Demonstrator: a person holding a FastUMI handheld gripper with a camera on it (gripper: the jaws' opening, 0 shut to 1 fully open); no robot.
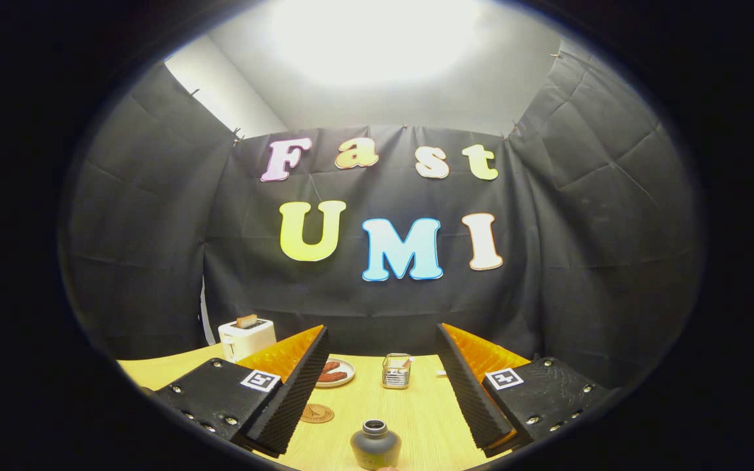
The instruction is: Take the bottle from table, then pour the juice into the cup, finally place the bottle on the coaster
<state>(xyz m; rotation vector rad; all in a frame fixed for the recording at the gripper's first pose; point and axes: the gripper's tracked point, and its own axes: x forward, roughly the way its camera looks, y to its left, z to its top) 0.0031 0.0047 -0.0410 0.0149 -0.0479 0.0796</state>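
Gripper [381,386] fingers spread wide, touching nothing. Dark bottle [376,445] upright on wooden table [423,412], between fingers, near their base. Round coaster [317,413] just beside left finger. Beyond fingertips: plate [336,373] with sausages, clear cup [396,370]. White toaster [247,337] beyond left finger.

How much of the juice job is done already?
Nothing looks done yet. The bottle stands on the table, low between the open fingers of the hand-held gripper, which touch nothing. In hand: lining up to grab it. Left: grip the bottle, pour into the cup, then set it on the round coaster near the left finger. I cannot pick out the cup for sure.
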